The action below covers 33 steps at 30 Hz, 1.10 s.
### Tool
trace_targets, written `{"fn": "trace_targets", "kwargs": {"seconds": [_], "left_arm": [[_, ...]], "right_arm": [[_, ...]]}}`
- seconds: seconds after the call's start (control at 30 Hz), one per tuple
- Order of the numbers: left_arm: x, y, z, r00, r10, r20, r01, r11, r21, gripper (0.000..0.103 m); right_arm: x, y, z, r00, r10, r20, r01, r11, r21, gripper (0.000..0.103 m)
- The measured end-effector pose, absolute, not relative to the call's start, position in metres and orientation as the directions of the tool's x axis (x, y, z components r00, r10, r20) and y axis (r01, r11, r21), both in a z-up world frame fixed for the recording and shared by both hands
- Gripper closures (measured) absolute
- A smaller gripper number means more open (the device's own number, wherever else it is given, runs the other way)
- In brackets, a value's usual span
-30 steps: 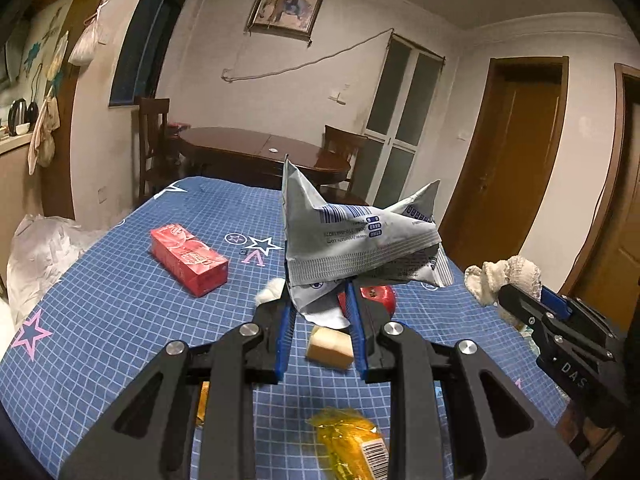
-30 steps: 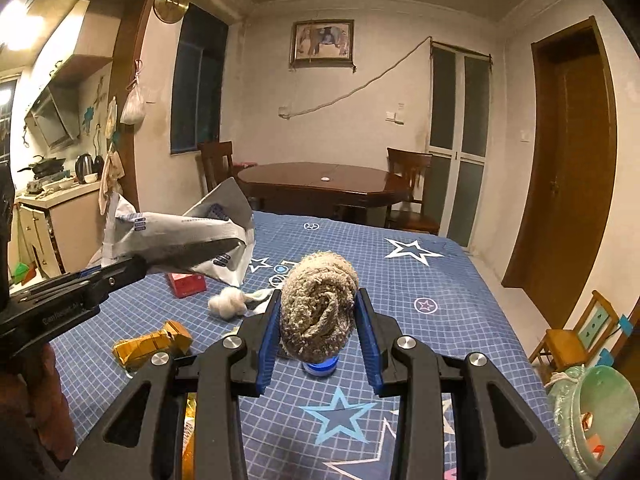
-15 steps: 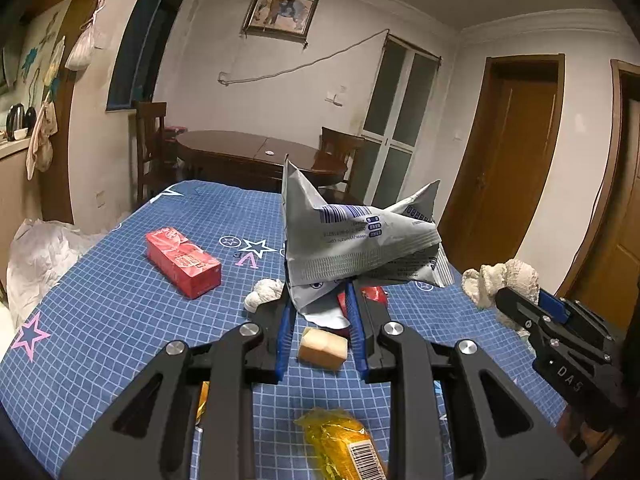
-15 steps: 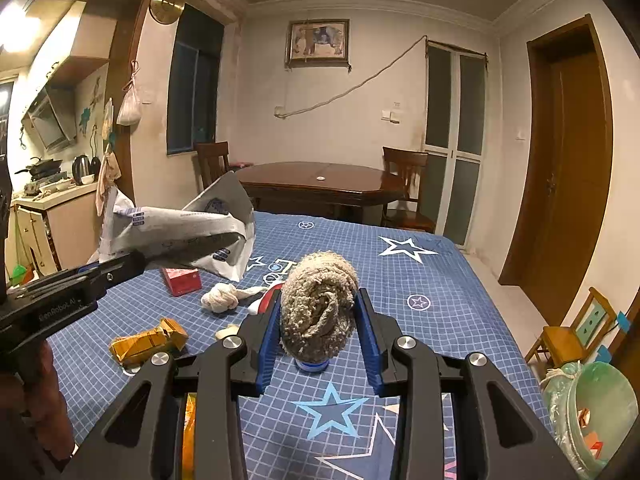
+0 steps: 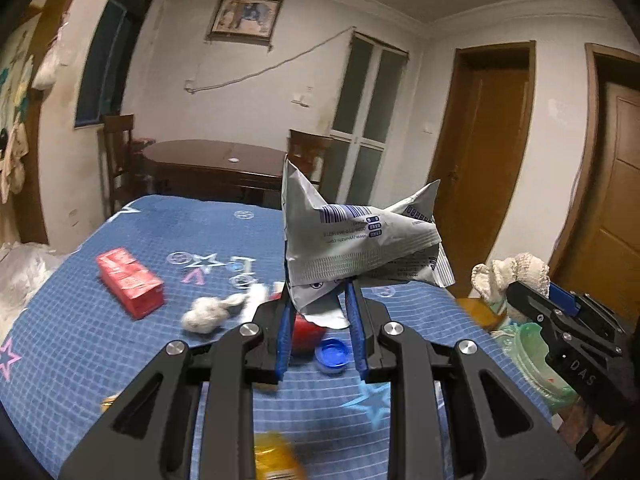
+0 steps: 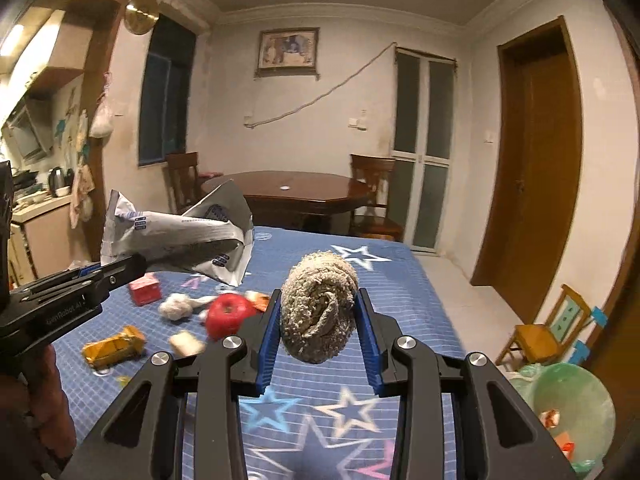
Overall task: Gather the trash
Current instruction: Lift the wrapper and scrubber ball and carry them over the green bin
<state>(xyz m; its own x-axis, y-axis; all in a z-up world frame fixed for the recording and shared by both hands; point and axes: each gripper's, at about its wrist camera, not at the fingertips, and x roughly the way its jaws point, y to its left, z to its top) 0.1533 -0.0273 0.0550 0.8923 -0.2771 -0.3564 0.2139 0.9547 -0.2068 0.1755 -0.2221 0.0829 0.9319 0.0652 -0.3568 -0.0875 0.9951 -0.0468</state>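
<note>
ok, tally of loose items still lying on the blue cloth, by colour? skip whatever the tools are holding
Red: 2, box, apple
Yellow/orange: 2, toy car, wrapper
Blue: 1, bottle cap
White: 1, cloth wad
Tan: 1, block
Total: 7. A small orange scrap behind the apple is too unclear to count.

White walls, framed picture [image 6: 288, 49], dark round table [image 6: 294, 192] — wooden chairs, brown doors [image 6: 532, 164], dim warm light

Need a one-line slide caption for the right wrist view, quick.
Right gripper clamps a rolled towel above the star-print cloth; left gripper holds a crumpled wrapper.
</note>
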Motion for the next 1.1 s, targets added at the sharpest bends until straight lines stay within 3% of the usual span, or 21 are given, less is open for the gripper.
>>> {"fn": "trace_targets", "kwargs": {"seconds": [0.8, 1.1], "left_arm": [[0.176, -0.235, 0.062, 0.768, -0.522, -0.371, 0.5, 0.851, -0.161, 0.08], [0.186, -0.319, 0.05, 0.694, -0.572, -0.437, 0.596, 0.797, -0.097, 0.08]], "right_arm": [[0.126, -0.46, 0.108, 0.88, -0.288, -0.379, 0.271, 0.958, -0.1, 0.066], [0.113, -0.561, 0.09, 0.802, -0.35, -0.484, 0.357, 0.93, -0.081, 0.066]]}}
